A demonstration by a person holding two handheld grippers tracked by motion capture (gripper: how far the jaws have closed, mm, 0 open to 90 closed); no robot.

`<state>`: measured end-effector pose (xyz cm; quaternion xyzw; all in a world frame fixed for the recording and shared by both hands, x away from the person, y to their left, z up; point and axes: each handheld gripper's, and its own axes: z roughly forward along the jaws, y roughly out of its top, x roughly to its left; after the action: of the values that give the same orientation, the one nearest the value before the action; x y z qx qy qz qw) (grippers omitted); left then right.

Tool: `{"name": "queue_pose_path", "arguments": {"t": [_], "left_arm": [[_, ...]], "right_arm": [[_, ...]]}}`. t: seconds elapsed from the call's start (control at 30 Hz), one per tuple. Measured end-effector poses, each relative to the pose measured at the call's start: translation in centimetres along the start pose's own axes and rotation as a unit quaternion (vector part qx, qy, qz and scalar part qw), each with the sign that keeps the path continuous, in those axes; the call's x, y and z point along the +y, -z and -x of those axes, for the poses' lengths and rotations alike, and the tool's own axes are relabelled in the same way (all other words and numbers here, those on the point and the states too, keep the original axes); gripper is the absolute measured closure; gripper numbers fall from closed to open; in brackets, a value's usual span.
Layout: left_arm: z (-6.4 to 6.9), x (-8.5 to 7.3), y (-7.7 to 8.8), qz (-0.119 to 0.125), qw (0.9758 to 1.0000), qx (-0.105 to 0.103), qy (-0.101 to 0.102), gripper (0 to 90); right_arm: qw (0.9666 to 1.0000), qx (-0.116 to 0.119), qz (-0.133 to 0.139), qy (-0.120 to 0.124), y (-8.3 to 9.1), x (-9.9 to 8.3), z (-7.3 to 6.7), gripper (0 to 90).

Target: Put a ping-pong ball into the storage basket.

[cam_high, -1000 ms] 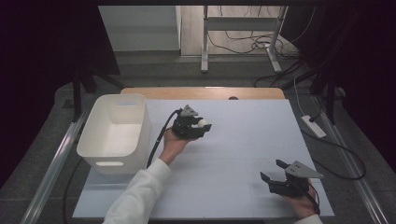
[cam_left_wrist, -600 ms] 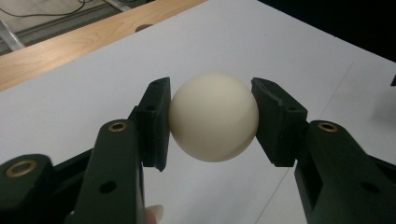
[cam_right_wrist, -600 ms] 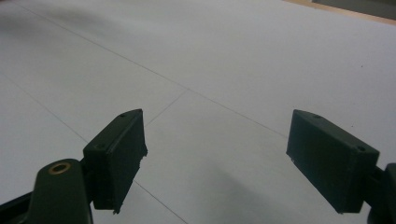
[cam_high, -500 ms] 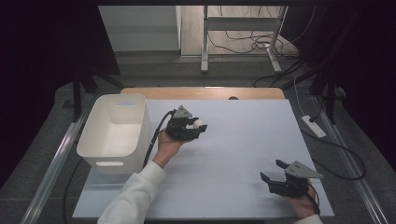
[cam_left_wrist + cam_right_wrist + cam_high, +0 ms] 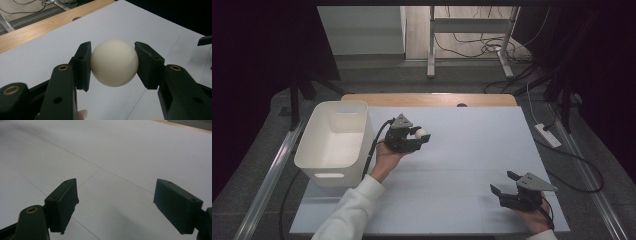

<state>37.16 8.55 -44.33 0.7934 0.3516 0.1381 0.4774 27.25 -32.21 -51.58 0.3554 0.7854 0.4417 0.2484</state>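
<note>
Gripping a smooth cream-white ball (image 5: 114,62) between its pads, left gripper (image 5: 419,139) hovers just right of the white plastic bin (image 5: 312,159). Right gripper (image 5: 506,183) gapes, near-right, well apart.

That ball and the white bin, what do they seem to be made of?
The ball looks like smooth matte plastic: cream, even, seamless, much like a table-tennis ball. The bin looks like moulded white plastic, with thin walls, rounded corners and a cut-out handle; neither is certain.
</note>
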Motion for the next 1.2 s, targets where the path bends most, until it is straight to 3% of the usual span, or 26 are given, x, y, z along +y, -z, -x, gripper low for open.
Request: {"name": "queue_pose_path", "arguments": {"t": [1.2], "left_arm": [[-0.2, 0.0, 3.6, 0.037, 0.9993, 0.002, 0.007, 50.1]], "right_arm": [[1.0, -0.004, -0.001, 0.001, 0.0, 0.0, 0.0, 19.3]]}}
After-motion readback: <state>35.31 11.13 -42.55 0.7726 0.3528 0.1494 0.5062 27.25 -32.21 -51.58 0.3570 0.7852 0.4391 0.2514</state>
